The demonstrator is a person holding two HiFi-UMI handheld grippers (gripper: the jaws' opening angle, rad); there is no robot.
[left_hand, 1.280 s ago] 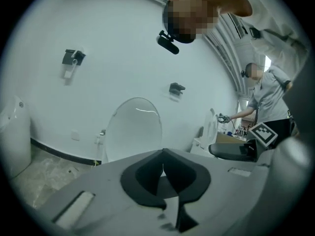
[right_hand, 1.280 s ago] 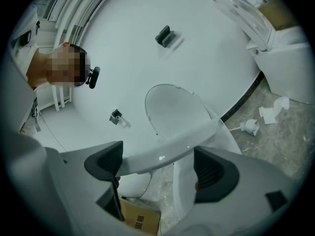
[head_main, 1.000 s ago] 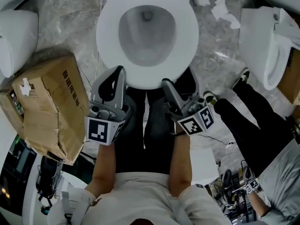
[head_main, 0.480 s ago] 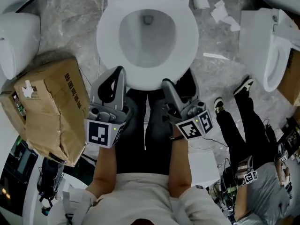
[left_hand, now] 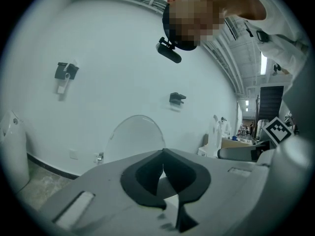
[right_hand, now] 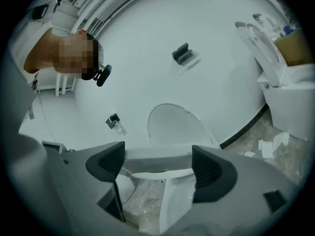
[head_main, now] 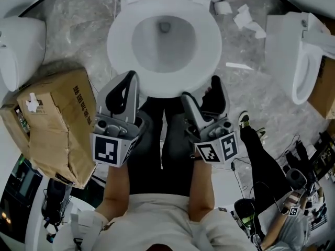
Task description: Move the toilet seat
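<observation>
The toilet seat [head_main: 209,48] lies flat on the bowl at far centre, with the lid [right_hand: 174,124] upright behind it, so a lift is judged best started at the seat's near rim. The right gripper [right_hand: 157,166], its jaws wide apart with that rim seen in the gap but not pressed, should be pushed further in before being closed. The left gripper [left_hand: 163,156], fully closed on nothing, is best held clear at the left.
</observation>
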